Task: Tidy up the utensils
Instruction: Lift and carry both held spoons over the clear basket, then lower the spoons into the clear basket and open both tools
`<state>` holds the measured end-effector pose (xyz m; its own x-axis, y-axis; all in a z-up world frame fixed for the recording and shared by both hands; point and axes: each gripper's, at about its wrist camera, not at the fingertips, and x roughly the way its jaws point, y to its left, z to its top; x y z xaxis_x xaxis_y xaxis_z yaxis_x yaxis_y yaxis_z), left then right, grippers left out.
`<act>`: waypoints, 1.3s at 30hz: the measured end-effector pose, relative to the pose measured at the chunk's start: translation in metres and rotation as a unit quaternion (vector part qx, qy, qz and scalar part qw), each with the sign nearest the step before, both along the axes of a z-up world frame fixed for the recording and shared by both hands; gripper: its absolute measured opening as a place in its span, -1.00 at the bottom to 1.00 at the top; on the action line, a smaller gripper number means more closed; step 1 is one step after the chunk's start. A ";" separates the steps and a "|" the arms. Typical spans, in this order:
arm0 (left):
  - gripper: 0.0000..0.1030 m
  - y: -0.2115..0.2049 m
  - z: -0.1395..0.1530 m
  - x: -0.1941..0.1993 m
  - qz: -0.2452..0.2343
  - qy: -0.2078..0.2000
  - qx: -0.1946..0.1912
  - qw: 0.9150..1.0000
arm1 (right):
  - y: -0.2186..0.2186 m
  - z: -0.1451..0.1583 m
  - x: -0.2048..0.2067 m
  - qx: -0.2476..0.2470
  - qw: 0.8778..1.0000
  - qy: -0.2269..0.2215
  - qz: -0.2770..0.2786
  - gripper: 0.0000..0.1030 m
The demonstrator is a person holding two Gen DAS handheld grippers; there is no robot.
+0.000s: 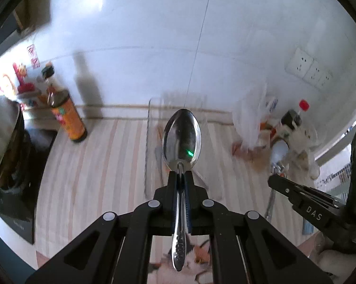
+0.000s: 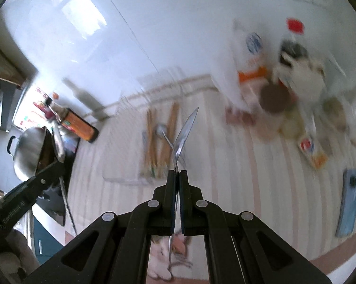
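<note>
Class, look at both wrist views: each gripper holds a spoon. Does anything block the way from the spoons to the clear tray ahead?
Nothing visible does. The left gripper holds a spoon, the right gripper another spoon, above the tray holding chopsticks.

Left gripper [image 1: 180,175] clamps a steel spoon [image 1: 181,137] by its neck.

The spoon's bowl points away over a clear rack [image 1: 152,142] on the striped counter [image 1: 102,165]. Left of the rack stands an orange bottle [image 1: 68,118], and farther left a steel pot [image 1: 2,132]. Right of the rack lie blurred white bags [image 1: 251,118]; the right gripper [image 1: 272,181] reaches in nearer, at the right edge.
</note>
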<state>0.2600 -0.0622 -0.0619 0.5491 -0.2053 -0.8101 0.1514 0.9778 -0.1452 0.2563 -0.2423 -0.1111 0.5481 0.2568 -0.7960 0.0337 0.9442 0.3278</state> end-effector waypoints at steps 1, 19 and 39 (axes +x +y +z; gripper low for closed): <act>-0.93 -0.002 0.001 0.006 0.001 -0.001 0.004 1.000 | 0.003 0.005 0.007 -0.001 1.000 -0.004 0.002 -0.95; -0.93 0.005 -0.081 0.121 0.014 0.132 -0.029 0.991 | 0.049 -0.037 0.141 0.003 0.998 0.053 0.033 -0.95; 0.23 0.026 -0.068 0.100 0.085 0.085 0.082 0.989 | 0.052 -0.066 0.135 -0.032 0.995 0.085 0.028 -0.50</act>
